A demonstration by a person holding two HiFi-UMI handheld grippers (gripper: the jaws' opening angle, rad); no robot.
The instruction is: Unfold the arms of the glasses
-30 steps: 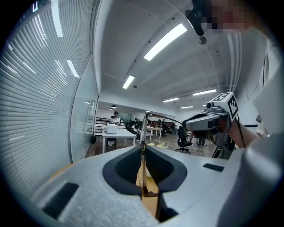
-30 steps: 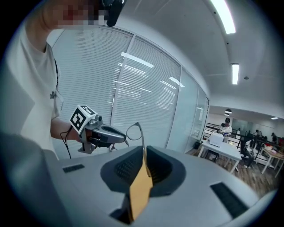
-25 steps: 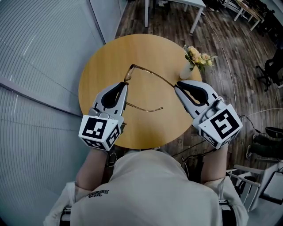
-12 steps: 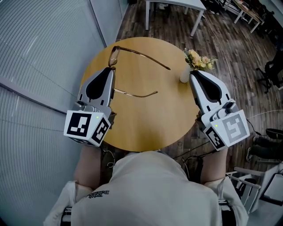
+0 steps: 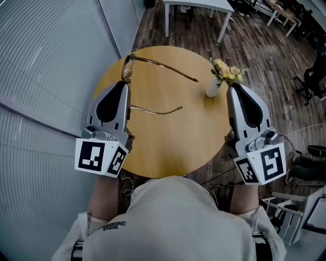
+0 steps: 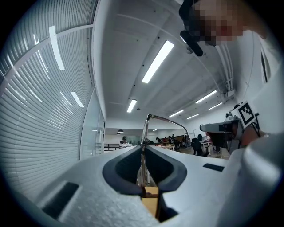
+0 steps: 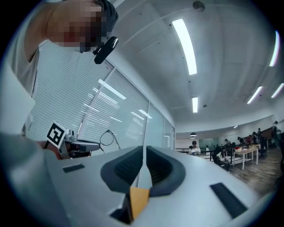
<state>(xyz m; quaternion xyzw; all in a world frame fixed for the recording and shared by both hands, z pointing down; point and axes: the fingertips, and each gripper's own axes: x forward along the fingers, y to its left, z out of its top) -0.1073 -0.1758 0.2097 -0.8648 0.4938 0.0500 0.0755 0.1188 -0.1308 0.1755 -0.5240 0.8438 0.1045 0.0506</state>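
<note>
Thin gold-framed glasses [image 5: 163,65] hang in the air over the round wooden table [image 5: 168,142]. My left gripper [image 5: 124,83] is shut on their frame beside a lens. Both arms stick out to the right, one high across the table, one lower. In the left gripper view the thin metal frame [image 6: 143,137] stands upright between the jaws of the left gripper [image 6: 143,153], and an arm curves away rightward. My right gripper [image 5: 237,86] is shut on nothing, off to the right, apart from the glasses. The right gripper view shows the right gripper [image 7: 144,153] with its jaws together, and the glasses [image 7: 107,138] far left.
A white vase [image 5: 213,87] with pale flowers [image 5: 227,71] stands on the table's right edge, just left of my right gripper. Slatted blinds [image 5: 46,76] run along the left. A white table [image 5: 198,4] stands beyond, and chairs [image 5: 310,81] sit at the right.
The right gripper has let go of the arm's tip and drawn away to the right. The left gripper has carried the glasses up and left. Both grippers have risen.
</note>
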